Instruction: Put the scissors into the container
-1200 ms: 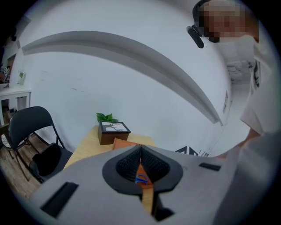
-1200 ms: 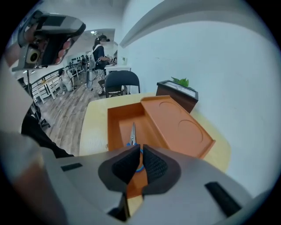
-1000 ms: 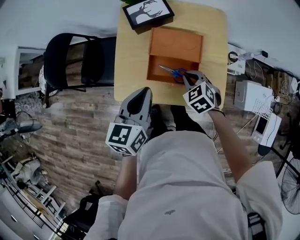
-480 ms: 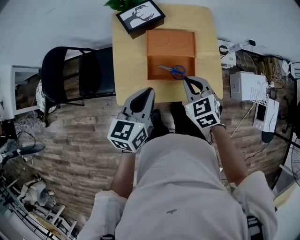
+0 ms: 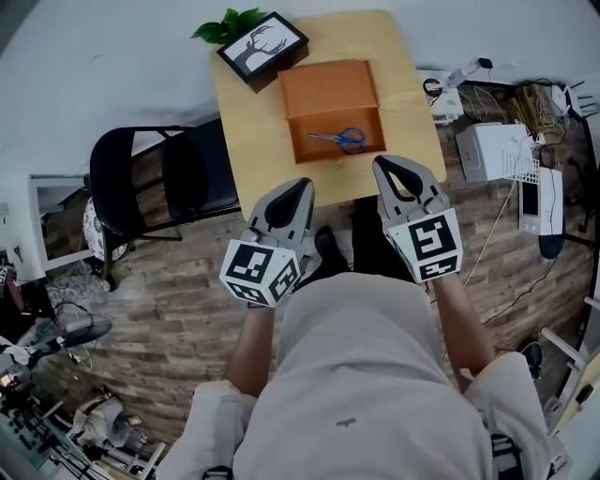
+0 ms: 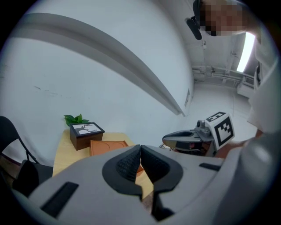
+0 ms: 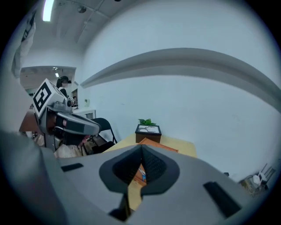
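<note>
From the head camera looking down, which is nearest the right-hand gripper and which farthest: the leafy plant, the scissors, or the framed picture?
From the right gripper:
1. scissors, just ahead, lying in the orange container.
2. framed picture, at the table's far-left corner.
3. plant, behind the picture, farthest.

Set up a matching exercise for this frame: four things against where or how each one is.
1 scissors
2 picture frame
3 chair
4 right gripper

A jaws shut, empty
B in the orange container
C on the floor, left of the table
D by the plant, at the table's far corner

Pairs: 1-B, 2-D, 3-C, 4-A
</note>
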Available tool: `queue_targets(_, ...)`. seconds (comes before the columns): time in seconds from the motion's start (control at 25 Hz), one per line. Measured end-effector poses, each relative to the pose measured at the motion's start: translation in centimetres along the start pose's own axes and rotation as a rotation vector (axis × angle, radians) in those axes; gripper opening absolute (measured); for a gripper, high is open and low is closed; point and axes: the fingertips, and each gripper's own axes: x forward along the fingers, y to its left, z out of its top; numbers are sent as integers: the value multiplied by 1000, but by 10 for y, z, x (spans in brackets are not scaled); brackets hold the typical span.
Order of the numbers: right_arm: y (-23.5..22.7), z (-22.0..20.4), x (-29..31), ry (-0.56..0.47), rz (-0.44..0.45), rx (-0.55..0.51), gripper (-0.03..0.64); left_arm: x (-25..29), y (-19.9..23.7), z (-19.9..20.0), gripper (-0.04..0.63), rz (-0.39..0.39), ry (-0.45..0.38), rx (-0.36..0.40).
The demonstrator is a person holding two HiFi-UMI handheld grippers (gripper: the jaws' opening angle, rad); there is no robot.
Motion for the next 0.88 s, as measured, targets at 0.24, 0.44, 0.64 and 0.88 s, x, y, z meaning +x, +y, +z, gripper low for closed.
queue_targets(0.24,-2,14,-31,-90,-47,92,-2,-6,-8,8,6,-25,-4,38)
queue_targets(0.44,2,19,-49,-122,-26,153,-2,-11,-17,17,6,-35,-26,37)
queue_targets(0.64,-4,19,-61,-157,-45,160,-2,-10,-27,21,6,-41,-35,48)
queue_targets(0.88,0,23,-76,-199,-18,115,-2,-9,-41,19,6,-46,-38,57)
